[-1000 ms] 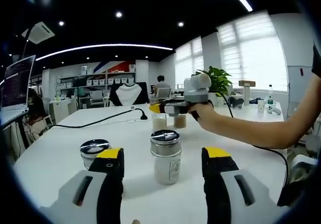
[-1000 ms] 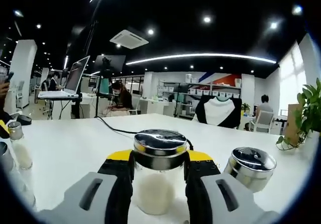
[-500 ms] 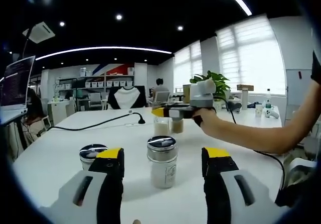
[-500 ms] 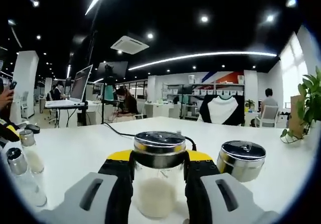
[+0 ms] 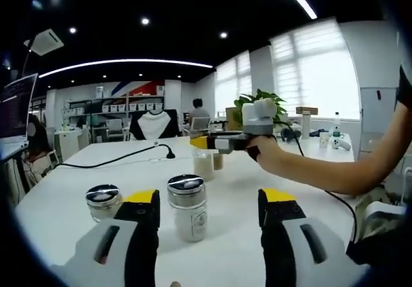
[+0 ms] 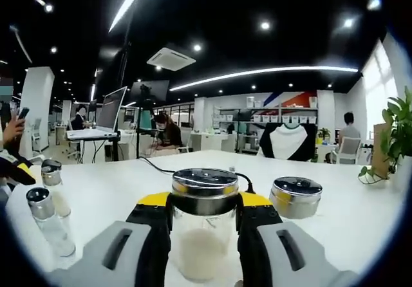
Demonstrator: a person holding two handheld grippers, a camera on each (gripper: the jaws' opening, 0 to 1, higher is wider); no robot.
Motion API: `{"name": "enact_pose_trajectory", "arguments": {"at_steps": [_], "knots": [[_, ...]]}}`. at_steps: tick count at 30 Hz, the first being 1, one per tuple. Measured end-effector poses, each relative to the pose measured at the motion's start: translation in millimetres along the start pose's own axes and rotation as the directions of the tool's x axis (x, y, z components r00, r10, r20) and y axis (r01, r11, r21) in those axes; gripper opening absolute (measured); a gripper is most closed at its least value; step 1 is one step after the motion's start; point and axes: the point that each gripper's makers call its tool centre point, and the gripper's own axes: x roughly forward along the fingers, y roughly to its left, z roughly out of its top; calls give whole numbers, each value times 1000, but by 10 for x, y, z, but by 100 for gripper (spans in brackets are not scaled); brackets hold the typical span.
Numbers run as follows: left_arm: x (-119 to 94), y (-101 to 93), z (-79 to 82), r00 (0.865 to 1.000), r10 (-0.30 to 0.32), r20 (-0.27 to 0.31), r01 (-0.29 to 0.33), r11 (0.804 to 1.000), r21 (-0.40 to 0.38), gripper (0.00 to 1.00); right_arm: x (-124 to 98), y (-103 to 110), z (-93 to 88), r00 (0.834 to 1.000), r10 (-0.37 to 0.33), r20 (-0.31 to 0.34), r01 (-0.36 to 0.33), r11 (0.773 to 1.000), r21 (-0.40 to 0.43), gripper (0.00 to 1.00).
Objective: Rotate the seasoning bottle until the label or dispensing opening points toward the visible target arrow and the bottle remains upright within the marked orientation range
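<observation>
Gripping the glass seasoning bottle (image 6: 205, 226) just under its steel cap, the right gripper (image 6: 205, 217) is pressing both yellow-tipped jaws against the bottle's sides, and the bottle is standing upright between them at the 6 o'clock part of the right gripper view. Over the last second the background there has been sliding: the short steel-lidded jar (image 6: 296, 197) at 3 o'clock has drifted inward and away, and two small shakers (image 6: 46, 221) at 9 o'clock have been coming further into sight, while the bottle is staying fixed against the jaws. That reads as the hand swinging with the bottle in its hold, so the turning step is probably under way, though no target arrow or marked range is visible on the white table (image 6: 116, 190). In the left gripper view the right gripper (image 5: 207, 141) is appearing at 12 o'clock, held by the person's hand (image 5: 267, 153), with the bottle (image 5: 203, 163) beneath it. The left gripper (image 5: 209, 200) is hanging with its jaws apart, holding nothing, and a second labelled bottle (image 5: 187, 206) has been shifting toward the 7 o'clock jaw as that camera moves.
</observation>
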Motion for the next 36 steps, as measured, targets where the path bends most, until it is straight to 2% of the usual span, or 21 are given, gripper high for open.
{"name": "enact_pose_trajectory", "arguments": {"at_steps": [16, 32, 36], "knots": [[9, -292, 55, 999, -53, -5, 53, 997, 47, 65, -392, 23, 3, 1000, 7, 3, -7, 1000, 11, 36], [38, -552, -14, 993, -111, -27, 113, 992, 52, 65, -928, 136, 57, 999, 17, 39, -19, 999, 28, 36], [53, -601, 3, 992, -128, -11, 128, 991, 41, 65, -1026, 155, 56, 999, 8, 37, -9, 1000, 18, 36]]}}
